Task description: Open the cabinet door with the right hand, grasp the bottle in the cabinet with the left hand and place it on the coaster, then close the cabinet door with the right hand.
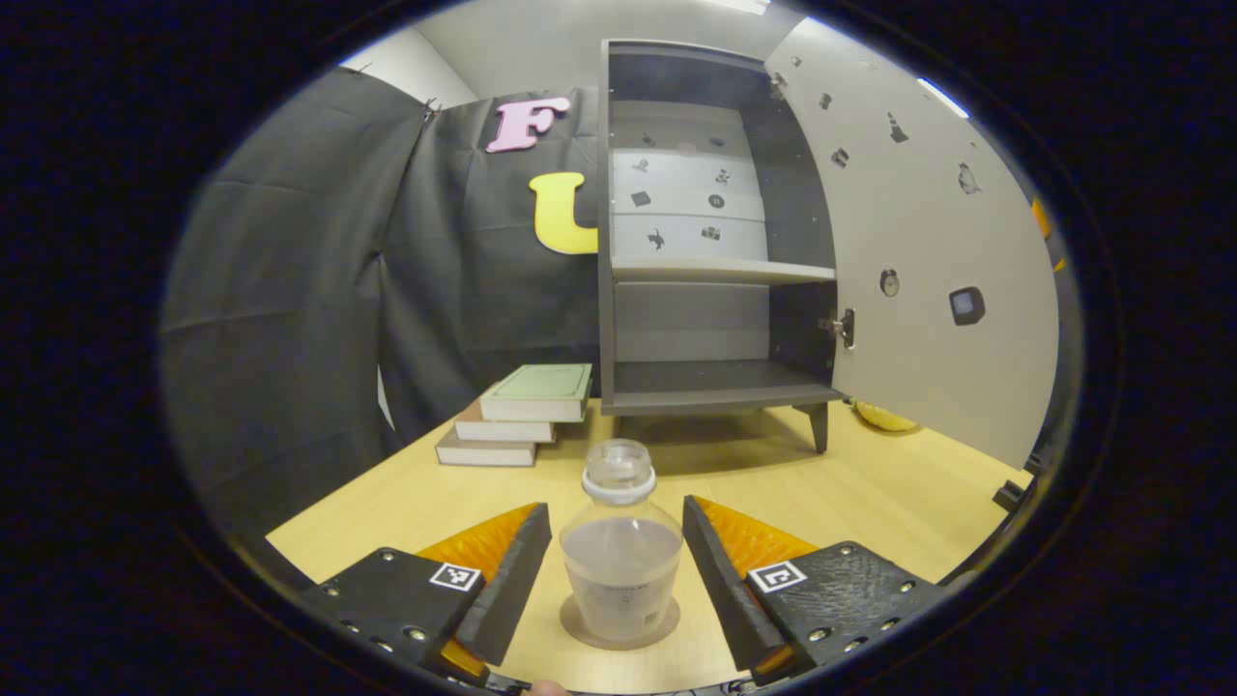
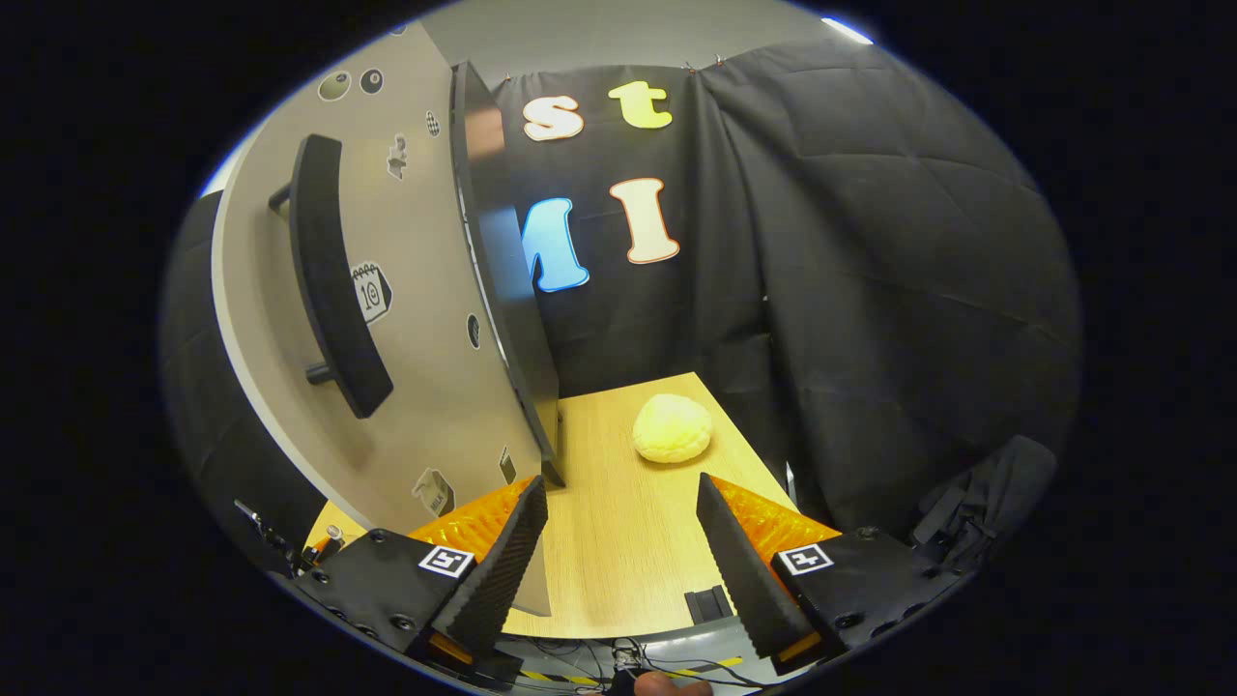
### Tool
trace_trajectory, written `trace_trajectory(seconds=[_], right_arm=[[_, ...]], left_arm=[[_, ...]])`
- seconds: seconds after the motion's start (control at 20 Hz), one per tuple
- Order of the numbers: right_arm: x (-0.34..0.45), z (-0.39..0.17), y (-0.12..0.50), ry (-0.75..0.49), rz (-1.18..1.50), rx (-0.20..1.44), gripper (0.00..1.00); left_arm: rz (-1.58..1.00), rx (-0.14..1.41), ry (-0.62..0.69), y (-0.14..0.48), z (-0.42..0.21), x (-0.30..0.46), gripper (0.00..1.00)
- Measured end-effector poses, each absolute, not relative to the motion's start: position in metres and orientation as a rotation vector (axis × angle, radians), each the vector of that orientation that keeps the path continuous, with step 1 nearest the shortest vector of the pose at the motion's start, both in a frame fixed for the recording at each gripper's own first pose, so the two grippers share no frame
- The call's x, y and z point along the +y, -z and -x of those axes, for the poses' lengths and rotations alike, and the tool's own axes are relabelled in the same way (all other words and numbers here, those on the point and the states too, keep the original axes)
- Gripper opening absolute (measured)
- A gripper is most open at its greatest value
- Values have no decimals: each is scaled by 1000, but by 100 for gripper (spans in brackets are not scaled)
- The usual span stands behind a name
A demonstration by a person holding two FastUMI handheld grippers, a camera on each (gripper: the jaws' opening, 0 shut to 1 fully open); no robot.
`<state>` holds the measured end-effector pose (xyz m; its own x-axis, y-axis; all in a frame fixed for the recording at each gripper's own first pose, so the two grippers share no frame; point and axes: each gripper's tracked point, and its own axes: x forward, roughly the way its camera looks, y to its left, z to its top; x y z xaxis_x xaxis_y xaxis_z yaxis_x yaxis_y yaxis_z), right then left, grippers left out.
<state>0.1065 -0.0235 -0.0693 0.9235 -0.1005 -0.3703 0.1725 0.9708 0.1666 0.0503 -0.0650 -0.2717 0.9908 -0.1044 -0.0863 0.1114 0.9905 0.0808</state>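
A clear bottle point(image 1: 619, 551) with a clear cap stands upright on a round brown coaster point(image 1: 578, 621) on the wooden table. My left gripper point(image 1: 617, 517) is open around it, a finger on each side, and a thin strip of table shows between the left finger and the bottle. Behind stands the dark cabinet point(image 1: 715, 391), its shelves bare, with its grey door point(image 1: 918, 242) swung open to the right. In the right gripper view the door point(image 2: 425, 387) and its dark bar handle point(image 2: 333, 280) stand close on the left. My right gripper point(image 2: 621, 498) is open beside the door's lower edge and holds nothing.
Three stacked books point(image 1: 522, 411) lie left of the cabinet. A yellow rounded object point(image 2: 674, 428) sits on the table behind the door, near the black cloth wall. The table's near edge point(image 2: 618, 633) has cables below it.
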Motion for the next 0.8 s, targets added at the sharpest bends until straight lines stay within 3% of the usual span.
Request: trace_trajectory(seconds=[0.35, 0.8], right_arm=[[-39, -96, 48, 188, -265, 291, 98], [-62, -148, -4, 124, -177, 168, 98]], left_arm=[[-114, 21, 107, 184, -14, -69, 85], [11, 148, 41, 126, 42, -93, 85]])
